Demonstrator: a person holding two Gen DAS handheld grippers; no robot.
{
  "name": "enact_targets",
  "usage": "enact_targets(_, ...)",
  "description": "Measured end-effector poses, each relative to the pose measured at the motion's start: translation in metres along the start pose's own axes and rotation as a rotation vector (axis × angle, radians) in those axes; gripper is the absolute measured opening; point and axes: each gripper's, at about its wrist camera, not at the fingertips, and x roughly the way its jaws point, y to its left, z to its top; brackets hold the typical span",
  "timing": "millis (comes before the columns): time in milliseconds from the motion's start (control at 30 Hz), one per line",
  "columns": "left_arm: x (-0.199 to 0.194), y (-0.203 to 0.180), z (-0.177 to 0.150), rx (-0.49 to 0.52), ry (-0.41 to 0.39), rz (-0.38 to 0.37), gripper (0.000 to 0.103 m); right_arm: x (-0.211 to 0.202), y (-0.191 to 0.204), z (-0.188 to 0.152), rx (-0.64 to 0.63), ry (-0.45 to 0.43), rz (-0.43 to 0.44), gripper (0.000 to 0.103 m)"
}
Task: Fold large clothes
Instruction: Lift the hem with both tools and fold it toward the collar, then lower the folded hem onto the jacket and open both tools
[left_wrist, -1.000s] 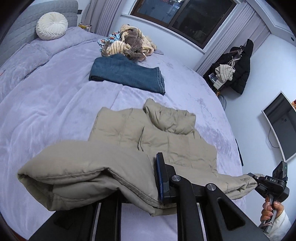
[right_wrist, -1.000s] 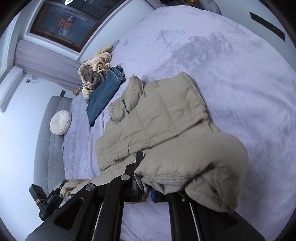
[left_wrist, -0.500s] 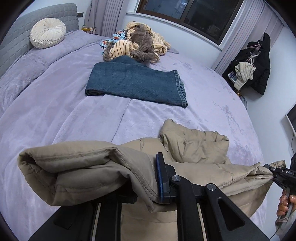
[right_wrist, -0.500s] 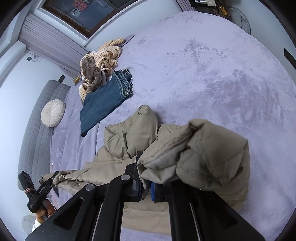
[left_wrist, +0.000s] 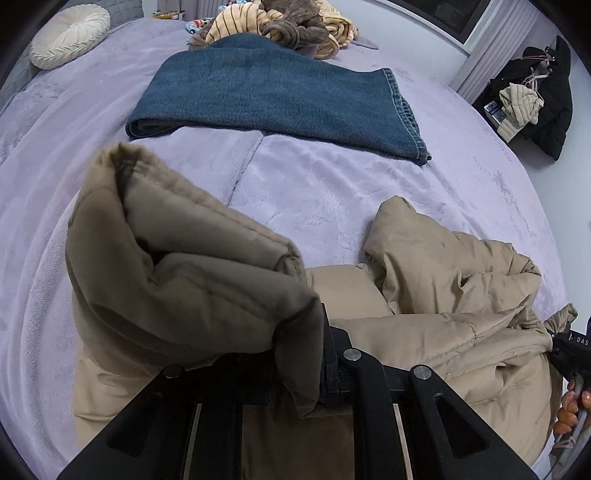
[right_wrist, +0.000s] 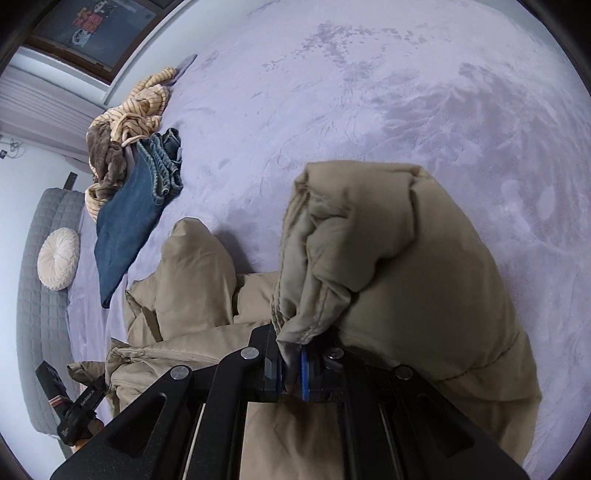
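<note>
Soft, even indoor light filled both views, cool in tone. The dark window (right_wrist: 88, 26) gave no daylight. A faint shadow lay on the lilac plush bedspread (right_wrist: 369, 110) beside the puffy beige padded jacket (right_wrist: 399, 258). Fisheye bending curved the far edges, with black corners. Focus was sharp; near black gripper frames sat dim.

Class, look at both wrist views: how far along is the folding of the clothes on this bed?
Done: the jeans lie folded flat on the bed. In hand: the left gripper and right gripper each have jaws shut on a bunched edge of the beige jacket, lifted mid-fold. Left: laying the jacket down, then the tangled pile beyond the jeans.
</note>
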Motion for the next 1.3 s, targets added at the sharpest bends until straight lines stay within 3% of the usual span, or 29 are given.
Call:
enact_targets(67,-0.006,0.0,0.0,0.006,-0.002,-0.004,0.018,-0.002,-0.002,0.002,0.01,0.005,0.011,0.008)
enact_targets(133,-0.022,0.0,-0.001,0.029,-0.025,-0.008,0.027,-0.008,-0.001,0.002,0.001,0.017,0.029,0.011)
enact_targets(167,-0.033,-0.001,-0.003,0.043,-0.052,-0.009,0.05,-0.014,0.0,0.002,-0.008,0.019,0.042,0.018)
enact_targets(200,-0.044,-0.001,-0.005,0.055,-0.088,0.003,0.081,-0.02,0.002,0.002,-0.014,0.018,0.052,0.024)
enact_targets(233,-0.059,-0.002,-0.007,0.066,-0.149,0.039,0.092,-0.027,0.003,0.001,-0.018,0.013,0.061,0.038)
enact_targets(267,-0.07,-0.002,-0.009,0.074,-0.196,0.058,0.096,-0.035,0.005,-0.001,-0.023,0.002,0.067,0.064)
enact_targets(333,-0.083,-0.003,-0.008,0.093,-0.214,0.057,0.096,-0.052,0.01,-0.005,-0.037,-0.048,0.079,0.072)
enact_targets(400,-0.085,-0.005,-0.007,0.09,-0.198,0.032,0.095,-0.063,0.018,-0.011,-0.059,-0.062,0.092,0.072)
enact_targets(433,-0.084,-0.009,-0.008,0.095,-0.183,-0.01,0.089,-0.064,0.022,-0.015,-0.072,-0.058,0.099,0.069)
enact_targets(467,-0.082,-0.014,-0.01,0.107,-0.165,-0.047,0.068,-0.063,0.029,-0.02,-0.091,-0.048,0.112,0.048)
enact_targets(500,-0.077,-0.024,-0.013,0.128,-0.138,-0.083,0.053,-0.058,0.037,-0.026,-0.123,-0.022,0.116,0.033)
enact_targets(533,-0.07,-0.036,-0.019,0.16,-0.114,-0.123,0.048,-0.052,0.046,-0.034,-0.157,-0.002,0.116,0.018)
enact_targets(600,-0.057,-0.062,-0.031,0.235,-0.087,-0.163,0.038,-0.035,0.063,-0.047,-0.236,0.028,0.112,0.015)
enact_targets(667,-0.04,-0.087,-0.043,0.286,-0.073,-0.177,0.038,-0.014,0.074,-0.059,-0.292,0.047,0.086,0.014)
enact_targets(767,-0.01,-0.11,-0.049,0.307,-0.07,-0.132,0.038,0.02,0.08,-0.064,-0.327,0.055,0.042,0.013)
enact_targets(867,0.014,-0.113,-0.039,0.27,-0.068,-0.098,0.038,0.043,0.083,-0.056,-0.371,0.029,-0.011,0.006)
enact_targets(1033,0.028,-0.104,-0.02,0.233,-0.038,-0.092,0.039,0.059,0.076,-0.037,-0.326,0.053,0.002,0.0)
enact_targets(1100,0.019,-0.095,-0.014,0.263,-0.065,-0.051,0.039,0.049,0.072,-0.032,-0.327,0.057,0.01,0.0)
enact_targets(1200,0.007,-0.06,-0.003,0.282,-0.102,0.056,0.039,0.027,0.059,-0.02,-0.371,0.007,-0.073,0.0)
enact_targets(1300,0.004,-0.009,0.008,0.22,-0.099,0.134,0.039,0.007,0.022,-0.002,-0.325,-0.045,-0.185,0.0)
